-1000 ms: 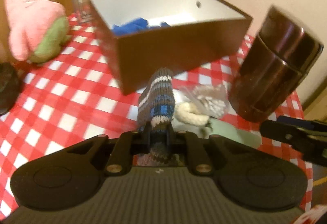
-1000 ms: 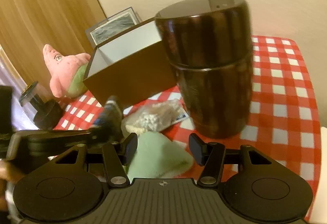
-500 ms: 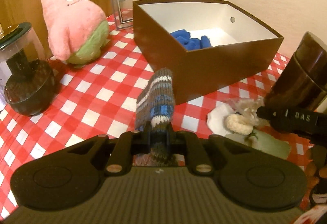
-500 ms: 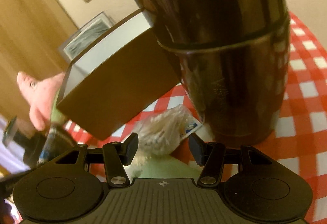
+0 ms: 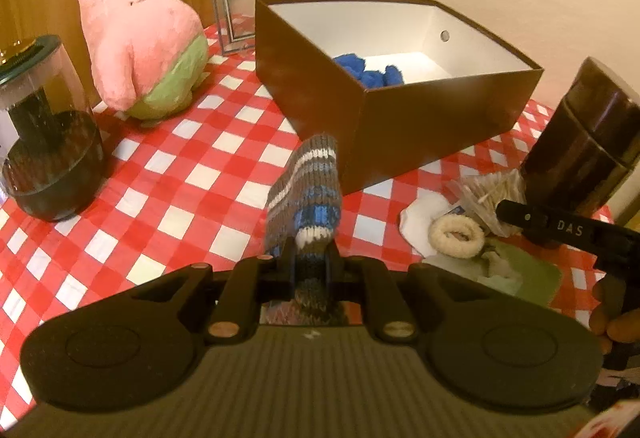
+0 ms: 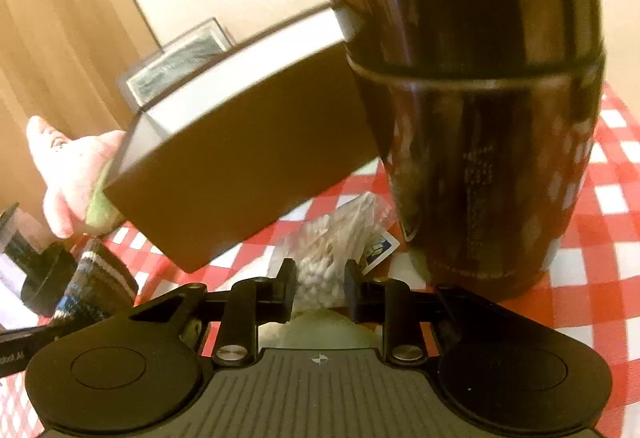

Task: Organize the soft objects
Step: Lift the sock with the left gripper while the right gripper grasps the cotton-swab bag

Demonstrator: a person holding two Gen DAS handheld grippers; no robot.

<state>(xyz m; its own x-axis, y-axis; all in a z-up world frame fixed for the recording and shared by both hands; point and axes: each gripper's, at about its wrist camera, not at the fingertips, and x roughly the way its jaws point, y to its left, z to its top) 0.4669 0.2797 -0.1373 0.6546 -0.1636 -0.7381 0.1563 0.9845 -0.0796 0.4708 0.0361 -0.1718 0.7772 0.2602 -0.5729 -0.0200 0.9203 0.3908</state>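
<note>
Blue soft thing (image 5: 370, 72) sitting in box (image 5: 436, 126). You're pinching striped sock (image 5: 306, 194) in left tool (image 5: 310, 266), box at 1 o'clock. Right tool (image 6: 319, 288) gaping, straddling swab bag (image 6: 340, 238). Scrunchie (image 5: 456, 236), green cloth (image 5: 524, 272) waiting on surface (image 5: 180, 174).

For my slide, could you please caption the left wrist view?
Left gripper clamps a striped knit sock before the brown box holding blue fabric.

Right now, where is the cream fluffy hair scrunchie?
Left wrist view, lower right: the cream fluffy scrunchie lies on the checked tablecloth, beside the cotton-swab bag.
</note>
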